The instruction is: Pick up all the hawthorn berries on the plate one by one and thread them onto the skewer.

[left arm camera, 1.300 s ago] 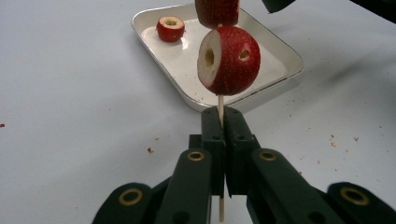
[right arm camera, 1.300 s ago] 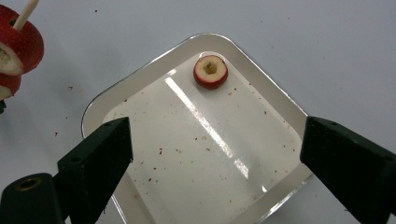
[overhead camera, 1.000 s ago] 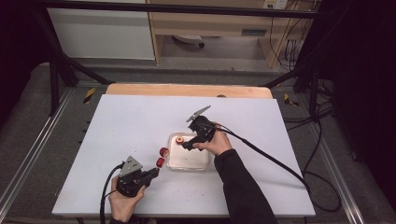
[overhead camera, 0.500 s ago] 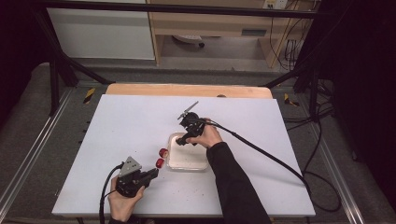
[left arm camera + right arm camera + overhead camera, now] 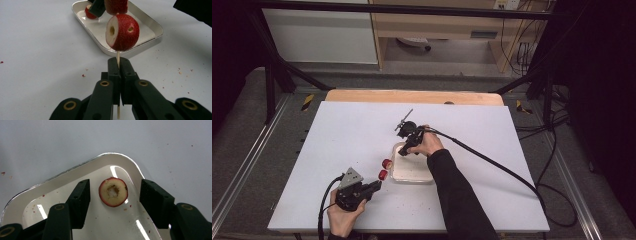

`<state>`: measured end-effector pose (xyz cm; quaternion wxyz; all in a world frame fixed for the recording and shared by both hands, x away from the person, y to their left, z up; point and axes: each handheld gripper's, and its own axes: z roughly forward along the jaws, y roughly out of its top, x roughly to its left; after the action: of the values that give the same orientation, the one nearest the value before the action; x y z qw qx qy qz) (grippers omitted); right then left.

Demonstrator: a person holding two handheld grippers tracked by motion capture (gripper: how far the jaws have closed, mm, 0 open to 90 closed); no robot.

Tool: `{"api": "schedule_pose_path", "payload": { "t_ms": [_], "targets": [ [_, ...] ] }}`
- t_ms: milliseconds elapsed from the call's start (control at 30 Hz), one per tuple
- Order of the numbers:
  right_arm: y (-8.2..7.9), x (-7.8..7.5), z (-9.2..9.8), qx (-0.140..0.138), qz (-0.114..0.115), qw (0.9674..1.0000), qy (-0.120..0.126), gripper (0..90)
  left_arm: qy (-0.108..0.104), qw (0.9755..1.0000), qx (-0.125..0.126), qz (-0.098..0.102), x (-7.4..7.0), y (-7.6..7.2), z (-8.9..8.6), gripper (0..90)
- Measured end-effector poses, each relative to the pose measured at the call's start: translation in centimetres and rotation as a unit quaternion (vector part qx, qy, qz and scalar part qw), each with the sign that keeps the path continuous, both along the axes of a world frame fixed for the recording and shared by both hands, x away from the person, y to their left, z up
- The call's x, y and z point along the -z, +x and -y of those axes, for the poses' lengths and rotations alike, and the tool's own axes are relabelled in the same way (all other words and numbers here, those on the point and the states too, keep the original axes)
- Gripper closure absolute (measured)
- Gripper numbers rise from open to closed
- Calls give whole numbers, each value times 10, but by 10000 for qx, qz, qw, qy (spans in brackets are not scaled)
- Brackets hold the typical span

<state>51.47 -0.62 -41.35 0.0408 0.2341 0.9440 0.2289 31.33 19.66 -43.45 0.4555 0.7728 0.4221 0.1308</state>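
**A:** High view first, left side: my left tool [image 5: 373, 187] sits near the front edge of the white worktop [image 5: 342, 130], held in the hand [image 5: 343, 215] that comes up from the bottom. What do you read on its jaws?

**B:** Clenched on a thin wooden skewer [image 5: 118, 58]. In the left gripper view the two black jaws meet tight around the stick, and a red fruit piece [image 5: 122, 32] with a pale cut face and a cored hole is threaded on it just past the tips. A second piece [image 5: 116, 6] sits further along the same stick, cut off by the top edge.

**A:** I see those as two red pieces in the high view, lined up between the left tool and the white tray [image 5: 409, 172], just beside the tray's left edge. And moving right?

**B:** The tray lies at mid-worktop. My right tool [image 5: 406, 148] points down over its far left corner, cable trailing off to the right.

**A:** Its grip?

**B:** Released, though the jaws have just been closing. In the right gripper view a round red slice [image 5: 113, 192] with a hollowed pale centre lies on the tray floor [image 5: 100, 222] between them, near the rounded corner, with clear gaps on both sides. Neither pad touches it.

**A:** Small red crumbs dot the tray and the worktop around it.
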Motion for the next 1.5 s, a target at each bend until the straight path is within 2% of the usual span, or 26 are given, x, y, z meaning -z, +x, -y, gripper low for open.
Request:
{"api": "schedule_pose_path", "payload": {
  "t_ms": [233,333,433,533,667,867,1033,1133,1300,1400,1500],
  "targets": [
    [3,3,-3,-61,55,9999,-149,501,38,10000,-12,9,1,0,-1,882],
    [2,3,-5,-88,19,9998,-175,535,48,10000,-9,5,1,0,-1,883],
    [3,4,-5,-127,-7,9997,-231,607,52,10000,-12,9,1,0,-1,882],
    [3,3,-5,-119,-56,9996,-259,611,27,10000,0,-3,1,0,-1,883],
    [0,-1,-4,-61,-86,9998,-150,613,38,10000,-5,-6,0,0,-1,882],
    [-8,-16,3,224,-158,9996,-63,614,42,10000,-5,14,0,-1,0,882],
    [-18,-29,15,523,-149,9983,222,614,37,10000,18,15,0,-2,4,883],
    [-25,-35,26,760,-171,9959,453,615,58,10000,40,26,0,-2,7,883],
    [-39,-40,46,1208,-236,9876,970,615,68,9999,88,36,0,-3,14,883],
    [-47,-41,60,1459,-301,9797,1338,615,62,9999,129,41,0,-4,20,882],
    [-54,-40,76,1711,-363,9697,1708,616,65,9998,173,54,0,-5,26,882]
  ]
}}
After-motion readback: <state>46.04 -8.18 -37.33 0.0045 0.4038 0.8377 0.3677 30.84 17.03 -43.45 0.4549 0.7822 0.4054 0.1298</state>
